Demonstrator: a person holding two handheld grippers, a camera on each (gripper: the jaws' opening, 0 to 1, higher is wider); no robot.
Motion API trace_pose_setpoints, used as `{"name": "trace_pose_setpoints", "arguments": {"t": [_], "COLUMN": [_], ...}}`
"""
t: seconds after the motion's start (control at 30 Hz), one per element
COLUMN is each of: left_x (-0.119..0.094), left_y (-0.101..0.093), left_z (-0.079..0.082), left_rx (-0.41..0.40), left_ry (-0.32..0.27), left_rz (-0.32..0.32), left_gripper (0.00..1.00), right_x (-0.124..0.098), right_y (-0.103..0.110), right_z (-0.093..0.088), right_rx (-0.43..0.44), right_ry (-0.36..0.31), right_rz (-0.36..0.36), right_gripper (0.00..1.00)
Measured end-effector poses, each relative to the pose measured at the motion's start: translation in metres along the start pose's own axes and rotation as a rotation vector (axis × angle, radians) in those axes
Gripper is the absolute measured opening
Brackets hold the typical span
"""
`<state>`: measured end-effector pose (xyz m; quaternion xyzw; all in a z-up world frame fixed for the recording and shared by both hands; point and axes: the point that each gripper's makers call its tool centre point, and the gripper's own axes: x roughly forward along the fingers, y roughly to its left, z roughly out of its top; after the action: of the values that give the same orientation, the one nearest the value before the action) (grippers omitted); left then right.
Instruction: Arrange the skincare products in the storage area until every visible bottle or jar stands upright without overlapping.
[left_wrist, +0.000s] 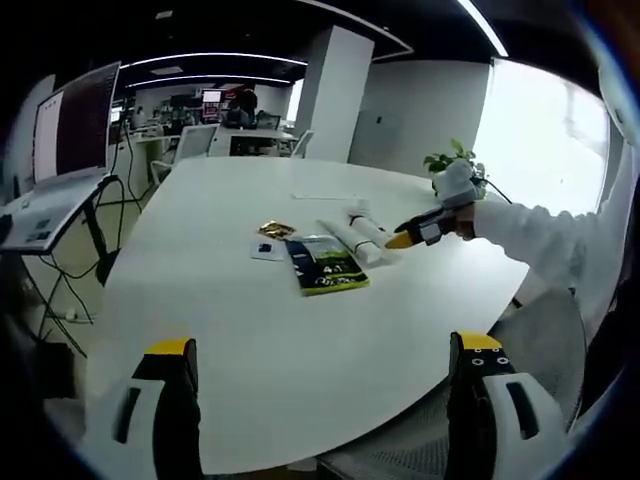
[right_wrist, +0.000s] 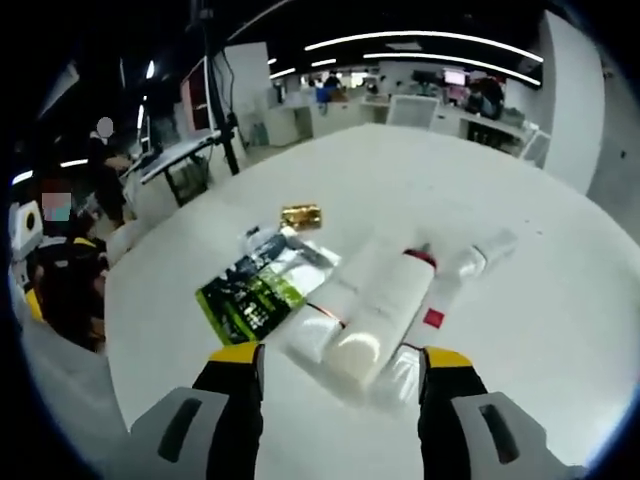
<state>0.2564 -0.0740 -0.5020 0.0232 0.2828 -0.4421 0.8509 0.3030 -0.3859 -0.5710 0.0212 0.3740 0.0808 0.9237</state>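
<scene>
White tubes (right_wrist: 375, 315) lay flat on white table (right_wrist: 560, 330), long axes pointing away from right gripper (right_wrist: 340, 375); jaws wide, straddling nearest end, possibly not touching. Left gripper (left_wrist: 325, 355) wide, empty, well apart. Green packet (right_wrist: 250, 298) beside.

I see tubes (right_wrist: 375, 310) lying on the table (right_wrist: 520, 320), sachet pack (right_wrist: 255, 295) left beside them, small packet (right_wrist: 300, 215) behind.

Bare table (left_wrist: 250, 340) near edge, tubes (right_wrist: 375, 310) and packet (right_wrist: 250, 300) clustered mid-table
</scene>
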Motion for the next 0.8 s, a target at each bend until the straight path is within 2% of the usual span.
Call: {"name": "trace_pose_setpoints", "arguments": {"t": [0.4,0.8], "left_x": [0.001,-0.005], "left_y": [-0.001,0.003], "left_z": [-0.005,-0.008], "left_rx": [-0.006,-0.006], "left_ry": [-0.001,-0.003], "left_rz": [-0.035,-0.057], "left_gripper": [0.99,0.99], "right_x": [0.01,0.02], "right_y": [-0.005,-0.012], "right_z": [0.003,0.002], "right_rx": [0.037,0.053], "right_ry": [0.014,0.048], "right_rz": [-0.014,-0.061], "right_gripper": [0.55,0.43]}}
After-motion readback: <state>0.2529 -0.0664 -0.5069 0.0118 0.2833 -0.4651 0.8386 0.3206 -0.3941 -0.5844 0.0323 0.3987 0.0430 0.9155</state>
